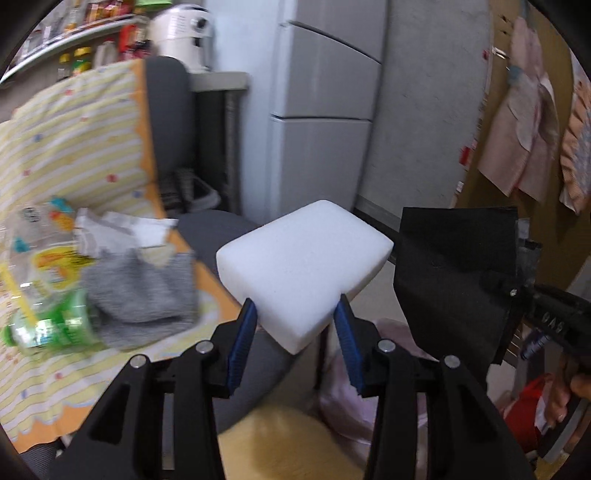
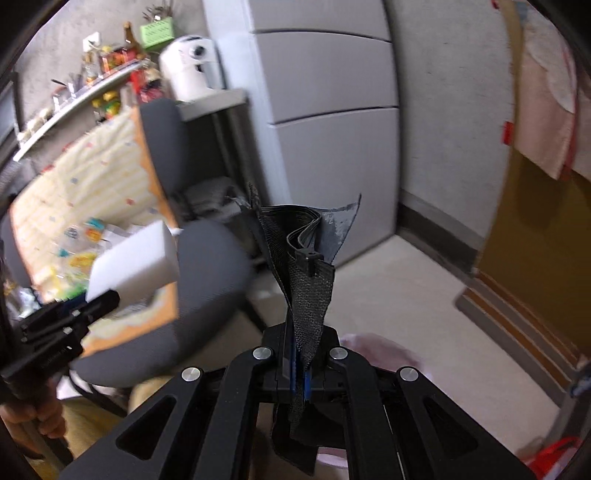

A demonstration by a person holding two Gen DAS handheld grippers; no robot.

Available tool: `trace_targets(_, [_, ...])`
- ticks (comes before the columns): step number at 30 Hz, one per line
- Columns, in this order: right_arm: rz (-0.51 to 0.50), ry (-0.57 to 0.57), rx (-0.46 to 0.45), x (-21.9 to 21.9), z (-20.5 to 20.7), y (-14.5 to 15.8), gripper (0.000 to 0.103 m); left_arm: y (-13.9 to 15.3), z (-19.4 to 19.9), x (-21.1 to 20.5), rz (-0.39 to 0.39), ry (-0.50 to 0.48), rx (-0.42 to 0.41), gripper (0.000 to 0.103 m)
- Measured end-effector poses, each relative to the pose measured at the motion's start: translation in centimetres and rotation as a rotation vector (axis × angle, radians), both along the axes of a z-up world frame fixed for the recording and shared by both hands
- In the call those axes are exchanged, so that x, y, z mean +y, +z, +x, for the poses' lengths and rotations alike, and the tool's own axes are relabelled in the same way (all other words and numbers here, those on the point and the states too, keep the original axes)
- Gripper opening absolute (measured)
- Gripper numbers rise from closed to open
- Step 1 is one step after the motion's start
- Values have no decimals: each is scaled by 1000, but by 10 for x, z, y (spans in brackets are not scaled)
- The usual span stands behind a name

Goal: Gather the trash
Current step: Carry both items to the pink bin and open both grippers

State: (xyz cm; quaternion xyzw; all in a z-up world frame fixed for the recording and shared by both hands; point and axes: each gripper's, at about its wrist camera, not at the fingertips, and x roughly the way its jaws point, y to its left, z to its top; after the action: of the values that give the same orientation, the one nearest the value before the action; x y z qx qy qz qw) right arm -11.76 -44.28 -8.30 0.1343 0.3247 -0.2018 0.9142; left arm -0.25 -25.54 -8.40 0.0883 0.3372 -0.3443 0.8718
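A thick white rectangular foam sponge block [image 1: 304,269] was up in the air, off the counter, pinched at its near corner between the blue-padded fingers of the left hand-held gripper [image 1: 295,325]. From the right wrist view the same block [image 2: 135,264] showed at the left, in front of the counter's near right corner.

Just beside it to the right hung a black woven fabric sheet with a folded dark lining [image 1: 452,277], clamped in the right hand-held gripper [image 2: 301,373], whose jaws stood narrow on the cloth. The sheet [image 2: 308,288] rose upright from the fingers, with a small black plastic clip on its upper edge.

On the counter, under a yellow-striped dotted cloth with an orange border [image 1: 74,147], lay the rest of the litter near the right edge: a crumpled grey cloth [image 1: 142,291], torn white paper [image 1: 125,229], a green plastic bottle [image 1: 51,325] and clear printed wrappers [image 1: 40,236].

A grey padded office chair [image 2: 207,288] stood against the counter's right edge. Behind it were a pale grey refrigerator [image 1: 325,103] and a white appliance [image 1: 183,31]. Pink garments [image 1: 517,129] hung on the right wall.
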Motion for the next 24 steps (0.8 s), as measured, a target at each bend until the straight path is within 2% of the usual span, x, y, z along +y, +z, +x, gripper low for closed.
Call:
trace_targets(4, [-3, -46, 74, -15, 3, -28, 9, -11, -5, -27, 19, -53, 20, 42])
trace_targets(6, [31, -44, 90, -20, 5, -40, 23, -15, -5, -36, 38, -67, 24, 42])
trace_targets(7, [54, -43, 92, -22, 7, -46, 40, -17, -2, -38, 43, -70, 25, 43])
trace_targets(8, [62, -40, 100, -23, 11, -50, 52, -20, -1, -40, 49, -72, 31, 43])
trace_targets(12, [79, -21, 103, -21, 20, -56, 53, -27, 1, -45, 71, -71, 48, 43])
trace_targets(18, [87, -48, 33, -27, 8, -39, 53, -37, 0, -50, 109, -88, 64, 43])
trace_targets(24, [75, -114, -57, -40, -17, -14, 53, -54, -18, -71, 156, -195, 103, 43])
